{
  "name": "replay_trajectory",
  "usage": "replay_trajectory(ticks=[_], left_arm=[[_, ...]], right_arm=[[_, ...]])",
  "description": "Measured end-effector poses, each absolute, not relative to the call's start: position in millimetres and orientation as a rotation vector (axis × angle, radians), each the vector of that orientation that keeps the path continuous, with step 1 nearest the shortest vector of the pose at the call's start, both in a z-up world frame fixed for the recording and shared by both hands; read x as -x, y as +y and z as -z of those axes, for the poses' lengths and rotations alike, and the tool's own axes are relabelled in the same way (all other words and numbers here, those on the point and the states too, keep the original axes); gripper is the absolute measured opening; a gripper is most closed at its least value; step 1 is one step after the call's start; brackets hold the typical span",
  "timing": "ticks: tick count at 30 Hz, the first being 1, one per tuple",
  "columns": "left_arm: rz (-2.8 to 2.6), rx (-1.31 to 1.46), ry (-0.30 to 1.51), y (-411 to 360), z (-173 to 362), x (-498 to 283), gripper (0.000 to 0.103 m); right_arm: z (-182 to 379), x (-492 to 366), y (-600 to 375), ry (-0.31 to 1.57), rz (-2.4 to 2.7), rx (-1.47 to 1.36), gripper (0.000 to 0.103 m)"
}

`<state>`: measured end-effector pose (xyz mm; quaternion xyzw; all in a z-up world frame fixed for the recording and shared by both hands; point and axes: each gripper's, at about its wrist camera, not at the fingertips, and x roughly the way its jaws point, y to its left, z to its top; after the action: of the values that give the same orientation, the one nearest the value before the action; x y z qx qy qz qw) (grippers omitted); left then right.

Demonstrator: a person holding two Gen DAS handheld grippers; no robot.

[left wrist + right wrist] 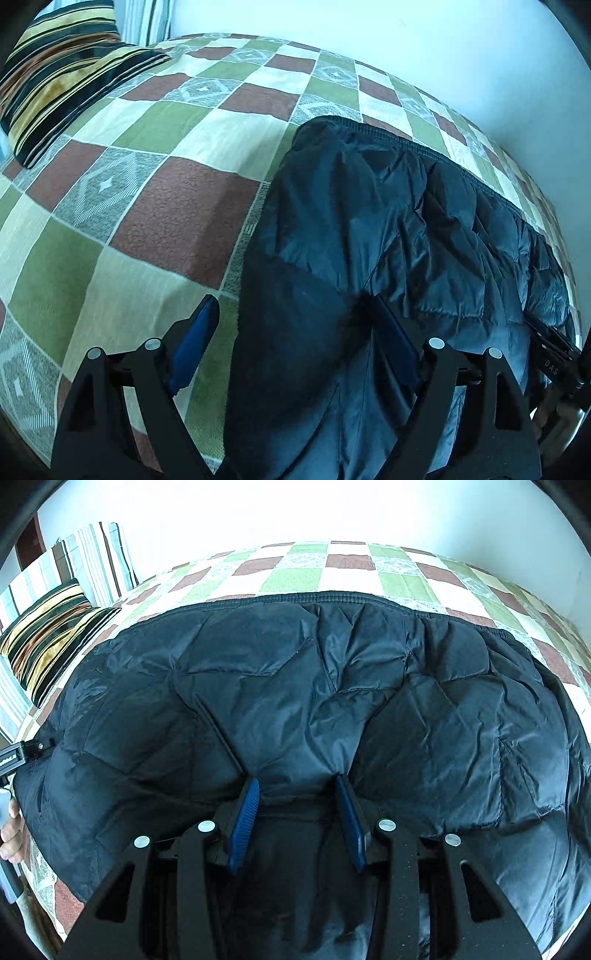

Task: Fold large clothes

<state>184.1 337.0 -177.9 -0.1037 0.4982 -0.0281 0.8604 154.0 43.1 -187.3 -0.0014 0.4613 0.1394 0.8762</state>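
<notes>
A dark navy quilted puffer jacket (369,229) lies spread on a checked bedspread (129,192); it fills the right wrist view (295,694). My left gripper (291,306) is open over the jacket's left near edge, its left finger above the bedspread and its right finger on the fabric. My right gripper (297,781) is open, its blue pads (243,819) straddling a bunched fold at the jacket's near edge. The right gripper's body shows in the left wrist view (554,350); the left gripper's body shows in the right wrist view (18,755).
A striped dark and gold pillow (55,85) lies at the bed's far left, also in the right wrist view (48,642), with a pale striped pillow (99,557) behind it. A white wall (406,48) runs along the bed's far side.
</notes>
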Motion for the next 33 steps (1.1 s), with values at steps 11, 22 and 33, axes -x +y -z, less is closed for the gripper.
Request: replay_trajectory(ticks=[11, 22, 33], left_arm=[[0.148, 0.2, 1.121, 345, 180, -207, 0.084], [0.112, 0.215, 1.121, 354, 182, -212, 0.085], [0.238, 0.264, 1.228, 344, 204, -215, 0.09]], right_arm=[[185, -153, 46, 0.957, -0.292, 0.003, 0.043], [183, -154, 48, 0.948, -0.291, 0.003, 0.043], [182, -153, 53, 0.939, -0.278, 0.003, 0.043]])
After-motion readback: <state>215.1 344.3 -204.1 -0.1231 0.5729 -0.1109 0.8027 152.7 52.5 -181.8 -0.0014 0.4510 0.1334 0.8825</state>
